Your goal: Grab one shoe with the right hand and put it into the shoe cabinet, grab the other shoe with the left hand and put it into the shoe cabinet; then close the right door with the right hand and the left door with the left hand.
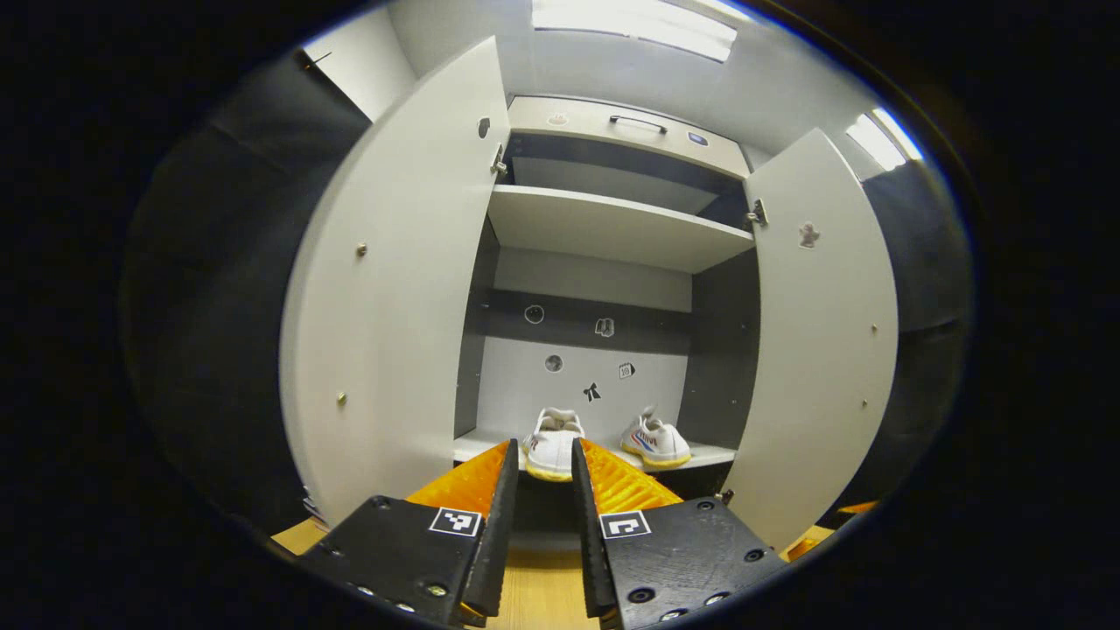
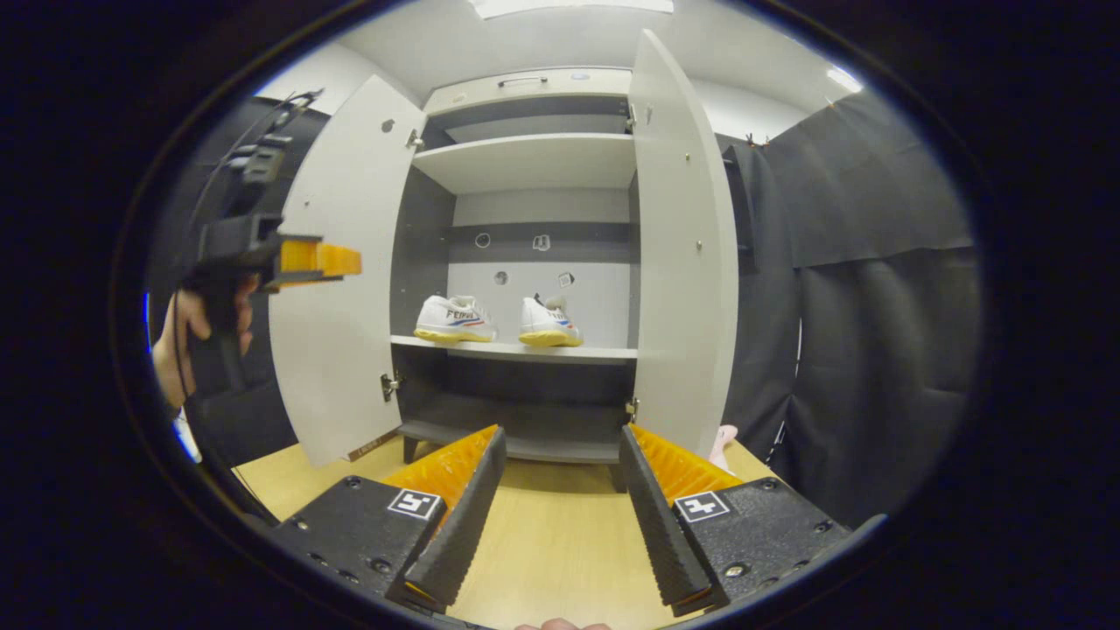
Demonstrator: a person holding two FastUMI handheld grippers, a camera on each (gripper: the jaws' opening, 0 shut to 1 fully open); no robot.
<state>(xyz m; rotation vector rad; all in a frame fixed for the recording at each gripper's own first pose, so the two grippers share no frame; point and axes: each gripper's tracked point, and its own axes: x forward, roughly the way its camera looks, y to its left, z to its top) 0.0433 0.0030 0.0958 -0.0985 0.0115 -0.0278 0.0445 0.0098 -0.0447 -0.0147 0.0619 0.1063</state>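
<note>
I have the shoe cabinet (image 2: 525, 262) in front of me with both doors swung wide, the left door (image 2: 337, 271) and the right door (image 2: 682, 254). Both white sneakers sit on the middle shelf (image 2: 516, 352), the left shoe (image 2: 455, 319) and the right shoe (image 2: 547, 322) apart from each other, so only the doors remain, I judge. My right tool (image 2: 560, 477) hangs parted and empty over the table (image 2: 560, 534); my left tool (image 1: 542, 477) is narrowly parted, holding nothing. The risk: pushing the right door near its hinge, or swinging it into a toe if a shoe overhangs. The cabinet's lowest bay is dim, and the door handles face away from me
</note>
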